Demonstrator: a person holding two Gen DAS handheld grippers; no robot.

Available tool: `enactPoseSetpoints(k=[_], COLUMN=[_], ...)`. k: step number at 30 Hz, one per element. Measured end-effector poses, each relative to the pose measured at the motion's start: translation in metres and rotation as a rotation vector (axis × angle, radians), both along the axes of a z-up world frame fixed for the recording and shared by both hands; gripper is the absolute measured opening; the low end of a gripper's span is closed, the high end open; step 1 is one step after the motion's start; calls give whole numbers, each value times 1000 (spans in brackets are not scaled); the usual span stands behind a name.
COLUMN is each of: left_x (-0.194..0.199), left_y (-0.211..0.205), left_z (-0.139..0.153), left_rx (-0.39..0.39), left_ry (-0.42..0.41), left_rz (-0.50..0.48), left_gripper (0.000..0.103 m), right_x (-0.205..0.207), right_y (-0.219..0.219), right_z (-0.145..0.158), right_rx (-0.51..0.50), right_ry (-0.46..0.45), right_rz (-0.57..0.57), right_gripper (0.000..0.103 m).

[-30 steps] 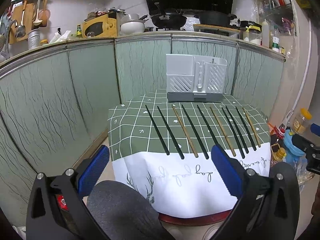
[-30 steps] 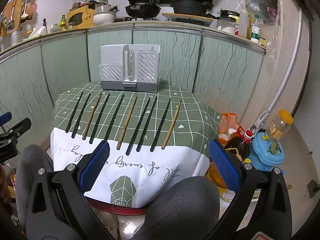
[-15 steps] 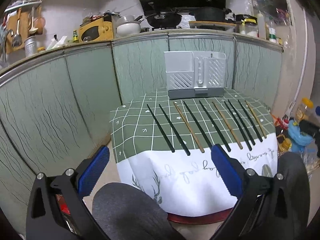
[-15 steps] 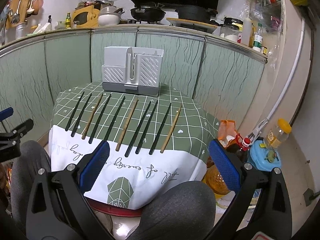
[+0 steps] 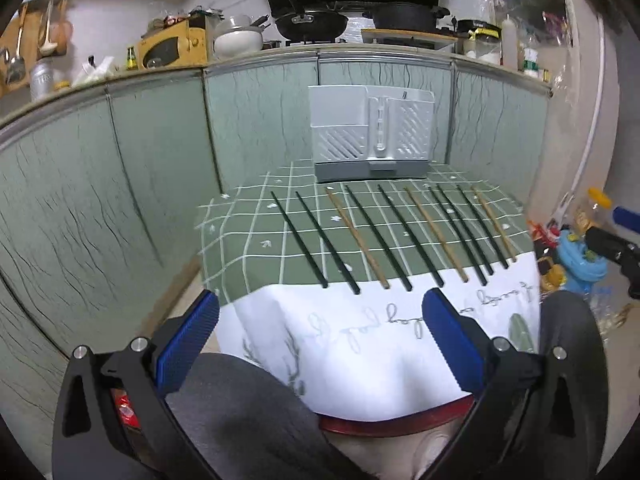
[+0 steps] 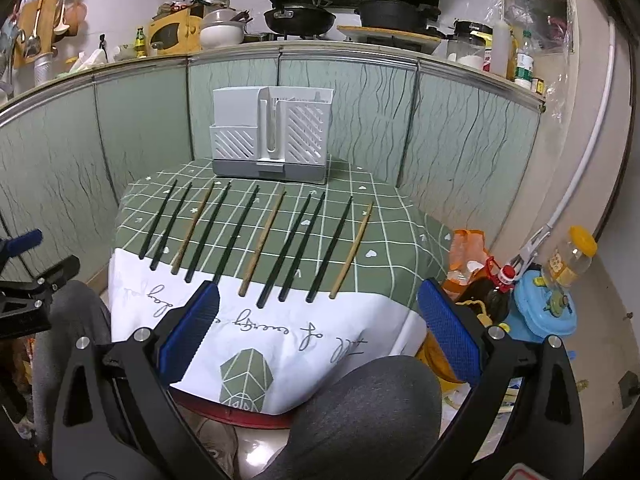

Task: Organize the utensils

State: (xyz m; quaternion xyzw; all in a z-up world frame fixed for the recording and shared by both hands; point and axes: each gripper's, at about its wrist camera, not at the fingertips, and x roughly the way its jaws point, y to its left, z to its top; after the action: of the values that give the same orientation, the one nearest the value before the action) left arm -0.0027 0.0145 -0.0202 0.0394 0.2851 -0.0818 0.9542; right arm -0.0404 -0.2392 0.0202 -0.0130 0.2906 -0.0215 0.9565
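On the table (image 6: 384,264), ten chopsticks (image 6: 236,232) lie in a neat row, side by side and apart from one another, thick ends at the near edge where the green checked cloth (image 5: 248,240) gives way to its white overhang. Seven are dark, three are wooden (the wooden ones (image 6: 262,244) sit third, sixth and last counting from the left edge). At the far edge stands the white holder (image 6: 272,136), upright on its grey base, slotted fronts facing the row, a tall plain compartment on its left and a slatted one on its right.

Both claws hang short of the table, over the person's grey-clad knees (image 6: 360,408). Left gripper (image 5: 320,340) is spread wide, blue pads well apart, nothing between them, lined up on the left half of the row. Right gripper (image 6: 316,328) is spread just as wide and just as bare, facing the row's right half. Each claw catches a glimpse of the other at its frame edge.

Off the table's right edge, on the floor, sit a blue kettle (image 6: 544,312) and a yellow-capped jar (image 6: 572,256).
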Motion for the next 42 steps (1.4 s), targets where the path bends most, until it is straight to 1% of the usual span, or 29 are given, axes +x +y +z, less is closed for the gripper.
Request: enactPoseSetpoints(k=[5,13,19,21,23,26,33,36,42], left_x=[0,3,9,11,14,20,33,42,72], left_y=[-3,4,11,13,14,14,12,11,12], left_z=[-1,-2,3,5,7,9,6,0,-20], left_rx=[-6,-71,-83,-86,-71,-25,-8,13,68], left_ry=[2,30,15,8,1,-10,-12,-12,8], left_rz=[-17,-49,-42,-37,-35,-21,-34,-18,64], left_gripper=[98,98,98,98,98,98,98,98,98], right_x=[1,0,3,4,6,9,19,27,46], right_y=[1,0,-9,-12,-13,-17,-25,-28,-38], right_z=[-2,-2,-2,-2,-3,-3,-7,-13,-31], right_rx=[8,20,68,68,62,58,69,69,83], right_ry=[16,9,16,15,18,13,16,16,17], right_rz=[11,31,36,32,35,35,18,12,-2], right_gripper=[95,95,95,95,95,95,95,95,95])
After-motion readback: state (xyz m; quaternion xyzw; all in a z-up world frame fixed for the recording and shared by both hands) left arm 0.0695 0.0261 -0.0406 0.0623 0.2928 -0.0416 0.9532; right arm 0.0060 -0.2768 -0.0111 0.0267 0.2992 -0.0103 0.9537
